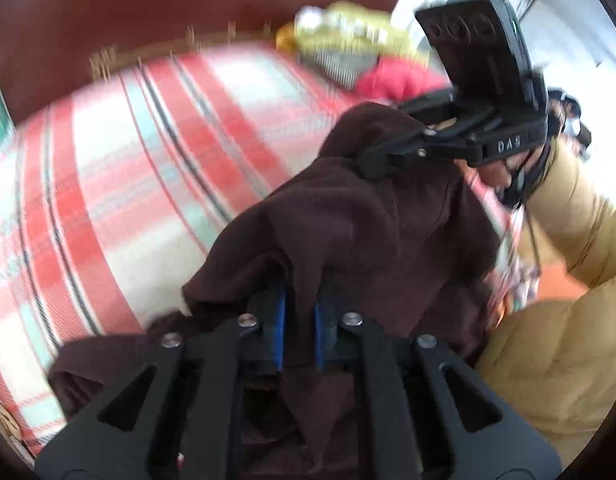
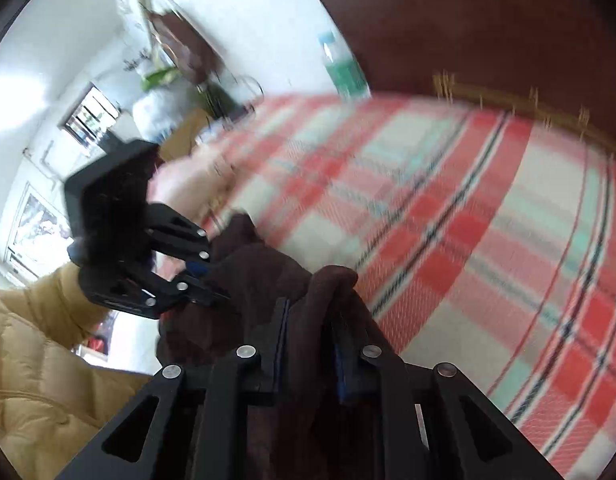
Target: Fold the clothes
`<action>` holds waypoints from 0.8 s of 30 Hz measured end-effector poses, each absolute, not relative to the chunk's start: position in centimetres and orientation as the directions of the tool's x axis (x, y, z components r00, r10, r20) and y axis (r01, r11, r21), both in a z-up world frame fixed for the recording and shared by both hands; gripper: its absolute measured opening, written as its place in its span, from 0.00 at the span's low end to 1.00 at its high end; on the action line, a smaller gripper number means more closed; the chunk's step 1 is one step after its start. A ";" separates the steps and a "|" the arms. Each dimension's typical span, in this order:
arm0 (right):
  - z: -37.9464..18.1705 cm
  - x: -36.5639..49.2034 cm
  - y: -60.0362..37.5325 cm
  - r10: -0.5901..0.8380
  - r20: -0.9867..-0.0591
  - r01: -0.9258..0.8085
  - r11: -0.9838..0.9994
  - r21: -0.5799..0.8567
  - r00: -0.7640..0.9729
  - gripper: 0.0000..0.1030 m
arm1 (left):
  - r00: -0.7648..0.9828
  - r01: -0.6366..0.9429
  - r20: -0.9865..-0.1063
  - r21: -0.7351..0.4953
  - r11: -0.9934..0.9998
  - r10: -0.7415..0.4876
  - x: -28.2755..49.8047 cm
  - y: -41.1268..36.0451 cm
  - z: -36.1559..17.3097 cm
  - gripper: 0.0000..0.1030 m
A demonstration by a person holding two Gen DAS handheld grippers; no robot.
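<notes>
Only one piece of text can be read. In the left wrist view, the raised letters "DAS" stand on the black body of the right gripper (image 1: 371, 162), on the flat end face just right of its jaw linkage and below its tilted camera mount. The last letter is slightly blurred, so the reading is uncertain. A green and white bottle (image 2: 341, 66) shows in the right wrist view, but its label is too blurred to read.
</notes>
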State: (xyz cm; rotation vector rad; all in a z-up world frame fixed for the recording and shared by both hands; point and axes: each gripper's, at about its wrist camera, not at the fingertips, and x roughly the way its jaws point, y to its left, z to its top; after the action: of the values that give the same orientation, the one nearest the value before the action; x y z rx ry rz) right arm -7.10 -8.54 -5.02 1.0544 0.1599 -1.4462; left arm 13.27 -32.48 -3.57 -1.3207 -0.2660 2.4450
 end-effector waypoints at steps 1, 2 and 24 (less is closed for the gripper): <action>-3.4 -7.6 -7.9 -0.755 -0.632 0.851 -0.208 0.482 0.173 0.17 | -0.553 -0.220 -0.741 -0.311 -0.924 0.381 13.3 -33.0 -1.8 0.12; -1.7 -8.1 -7.2 -0.788 -0.598 0.859 -0.198 0.472 0.147 0.17 | -0.586 -0.234 -0.718 -0.294 -0.927 0.376 13.3 -33.3 -0.4 0.12; -7.9 -14.0 -7.0 -0.579 -0.782 0.839 -0.526 0.141 -0.232 0.78 | -0.584 0.217 -0.810 -0.102 -0.971 -0.045 2.0 -41.6 -7.4 0.54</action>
State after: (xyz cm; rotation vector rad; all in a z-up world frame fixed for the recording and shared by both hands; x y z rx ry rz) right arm -14.01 -7.05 -7.93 1.0196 0.3860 -1.8923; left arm 2.04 -41.57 -7.43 -1.4847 -0.3147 2.9191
